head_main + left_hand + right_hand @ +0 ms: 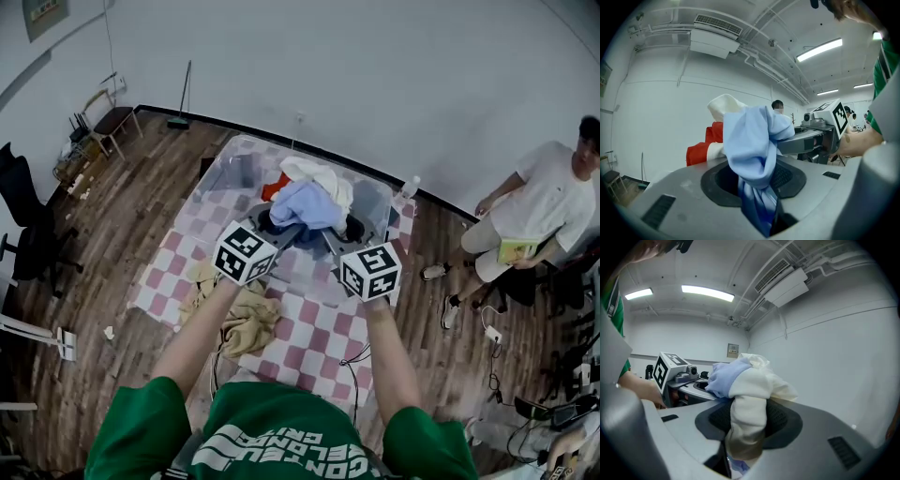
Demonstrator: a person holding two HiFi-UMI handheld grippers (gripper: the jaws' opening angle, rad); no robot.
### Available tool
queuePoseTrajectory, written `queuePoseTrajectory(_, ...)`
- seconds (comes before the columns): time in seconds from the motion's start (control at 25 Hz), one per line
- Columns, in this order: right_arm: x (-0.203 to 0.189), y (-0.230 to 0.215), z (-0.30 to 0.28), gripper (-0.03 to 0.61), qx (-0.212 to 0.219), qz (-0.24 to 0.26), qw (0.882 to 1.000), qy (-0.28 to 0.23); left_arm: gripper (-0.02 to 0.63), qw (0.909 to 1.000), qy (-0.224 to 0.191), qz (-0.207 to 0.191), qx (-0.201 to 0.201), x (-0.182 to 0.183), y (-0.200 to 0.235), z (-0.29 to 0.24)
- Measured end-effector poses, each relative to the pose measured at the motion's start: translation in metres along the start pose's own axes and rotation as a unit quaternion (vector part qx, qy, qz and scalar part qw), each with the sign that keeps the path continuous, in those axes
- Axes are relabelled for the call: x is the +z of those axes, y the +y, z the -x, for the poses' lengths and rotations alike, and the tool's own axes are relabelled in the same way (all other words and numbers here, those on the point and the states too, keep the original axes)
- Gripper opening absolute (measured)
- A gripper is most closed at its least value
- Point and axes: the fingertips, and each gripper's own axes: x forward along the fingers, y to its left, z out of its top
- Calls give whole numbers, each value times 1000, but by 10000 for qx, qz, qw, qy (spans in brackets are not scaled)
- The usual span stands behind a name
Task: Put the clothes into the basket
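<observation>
Above a pink-and-white checked worktop (309, 330), a clear plastic basket (230, 171) lies under a light blue fabric garment (750, 140) clamped in the left claw (759, 197) and a cream fabric garment (750, 399) clamped in the right claw (740, 439)

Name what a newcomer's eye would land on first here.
First comes the heap of clothes held up over the checkered mat. The left gripper is shut on a light blue garment and the right gripper on a cream garment, with a red piece behind. Next, a tan garment lies crumpled on the mat's near left, and a seated onlooker is at the right.
</observation>
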Motion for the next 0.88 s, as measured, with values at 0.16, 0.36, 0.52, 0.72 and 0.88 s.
queuePoseTrajectory(0.16, -8, -9, -17, 161, -43, -70, 9999, 101, 139, 9999, 98, 38, -68, -9, 16, -11)
queuePoseTrajectory(0.36, -18, -15, -31, 161, -69, -108, 9997, 203, 139, 9996, 205, 62, -162, -20, 28, -19)
queuePoseTrajectory(0.52, -32, -19, -44, 161, -98, -191, 9992, 332, 140, 9987, 385, 92, -310, -35, 39, -26)
queuePoseTrajectory(0.72, -49, -25, -62, 161, -133, -278, 9981, 533, 140, 9969, 625, 142, -461, -54, 53, -36)
queuePoseTrajectory(0.88, -67, -32, -78, 161, -181, -368, 9964, 740, 140, 9939, 862, 272, -635, -73, 65, -47)
